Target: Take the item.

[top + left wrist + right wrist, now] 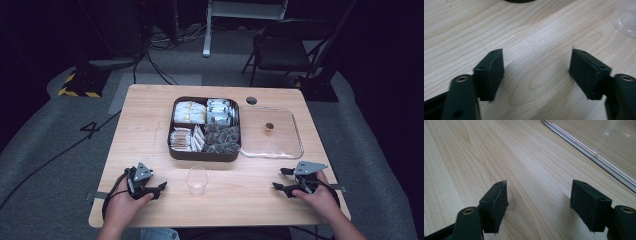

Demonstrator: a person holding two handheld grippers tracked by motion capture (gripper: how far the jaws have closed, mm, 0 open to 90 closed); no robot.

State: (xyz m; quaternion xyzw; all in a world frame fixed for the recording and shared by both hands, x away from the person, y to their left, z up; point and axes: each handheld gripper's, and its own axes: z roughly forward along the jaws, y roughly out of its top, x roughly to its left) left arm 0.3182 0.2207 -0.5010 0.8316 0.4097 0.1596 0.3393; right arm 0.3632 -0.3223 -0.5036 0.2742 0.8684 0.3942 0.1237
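I am resting the left gripper low on the wooden table, just to the left of the clear plastic cup, and its jaws are standing apart over bare wood with nothing between them. In the left gripper view that cup is showing at the upper right edge, clear of the pads. I am holding the right gripper well to the right of the cup, its jaws likewise standing apart with only tabletop between them. The cup is standing upright near the front edge, between the two grippers and closer to the left one. Just behind the cup, the dark divided box is sitting with packets filling its four compartments. Touching the right side of that box, beyond and right of the cup, the clear lid is lying flat; its rim is crossing the right gripper view ahead of the jaws.
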